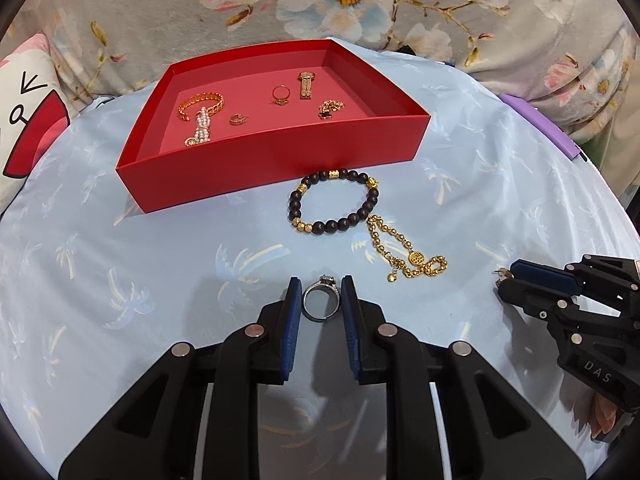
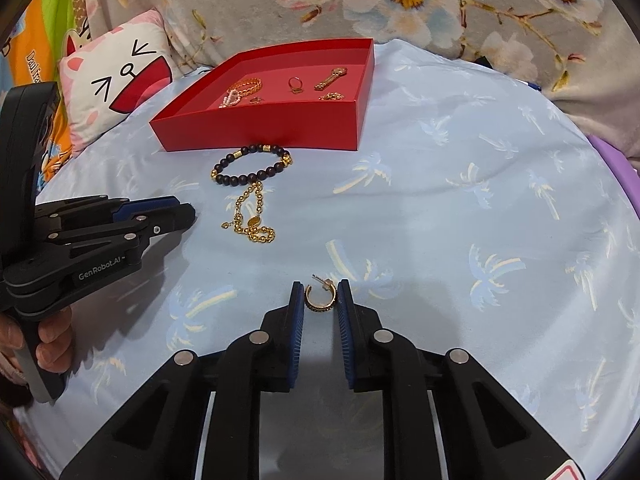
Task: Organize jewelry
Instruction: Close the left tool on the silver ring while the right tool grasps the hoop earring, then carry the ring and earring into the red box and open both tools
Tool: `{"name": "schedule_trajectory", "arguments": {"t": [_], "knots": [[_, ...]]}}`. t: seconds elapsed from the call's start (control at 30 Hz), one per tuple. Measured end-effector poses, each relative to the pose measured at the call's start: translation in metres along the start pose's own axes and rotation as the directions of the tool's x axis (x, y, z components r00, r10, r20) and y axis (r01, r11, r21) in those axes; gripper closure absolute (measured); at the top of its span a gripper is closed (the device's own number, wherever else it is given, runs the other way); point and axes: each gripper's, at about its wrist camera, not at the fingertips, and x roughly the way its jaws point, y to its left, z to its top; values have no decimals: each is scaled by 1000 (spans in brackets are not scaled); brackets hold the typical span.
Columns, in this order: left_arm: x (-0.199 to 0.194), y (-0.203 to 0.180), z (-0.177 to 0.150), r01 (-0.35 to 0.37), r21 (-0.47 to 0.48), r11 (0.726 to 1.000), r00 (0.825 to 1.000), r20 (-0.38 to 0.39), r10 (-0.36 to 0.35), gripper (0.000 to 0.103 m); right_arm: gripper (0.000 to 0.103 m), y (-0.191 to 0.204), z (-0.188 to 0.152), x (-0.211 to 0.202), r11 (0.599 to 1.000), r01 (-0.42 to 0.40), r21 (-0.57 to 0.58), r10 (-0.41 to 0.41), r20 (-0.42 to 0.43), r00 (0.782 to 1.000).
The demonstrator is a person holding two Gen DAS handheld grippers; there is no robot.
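Note:
My left gripper (image 1: pixel 320 298) is shut on a silver ring (image 1: pixel 319 305) with a stone, held between its blue pads just above the blue cloth. My right gripper (image 2: pixel 320 300) is shut on a gold hoop earring (image 2: pixel 320 296). A dark bead bracelet (image 1: pixel 334 202) and a gold bead chain (image 1: pixel 404 254) lie on the cloth in front of the red tray (image 1: pixel 280 152). The tray holds a gold bangle (image 1: pixel 200 105), a pearl piece (image 1: pixel 200 128), a small hoop (image 1: pixel 239 119), a gold ring (image 1: pixel 281 94), a watch (image 1: pixel 306 84) and a gold chain (image 1: pixel 331 107).
The right gripper (image 1: pixel 505 280) shows at the right in the left wrist view; the left gripper (image 2: pixel 176 210) shows at the left in the right wrist view. A cat cushion (image 2: pixel 116 84) and a floral blanket (image 2: pixel 400 0) lie behind the tray. A purple edge (image 1: pixel 536 124) is at right.

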Motion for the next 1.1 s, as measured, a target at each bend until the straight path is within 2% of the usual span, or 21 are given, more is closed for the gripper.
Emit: {"name": "schedule_trajectory", "arguments": {"t": [0.23,0.5,0.6,0.73,0.87,0.97,1.1], "knots": [[-7,1,-4,1,6,1000,1000,10,-1,83,88,-7,1,-6,1000,-5,30,5,23,1000],[-37,22,0,-22,-3,1000,998,53,22,83,88,-18,20,-19,994,-70,89,67,42,997],[-52,33,13,-47,-3,999,995,90,47,83,88,-18,43,-26,992,-89,84,83,69,994],[-70,52,45,-70,-23,997,985,157,73,83,88,-10,84,-31,993,-102,54,94,123,988],[-67,63,80,-83,-41,996,976,199,90,83,88,-3,124,-26,995,-95,30,89,165,982],[-46,72,108,-60,-68,996,982,177,71,83,88,-1,156,-10,993,-110,37,102,169,980],[-12,84,139,-36,-109,993,991,123,50,83,88,-4,193,22,988,-140,66,131,131,983]]}}
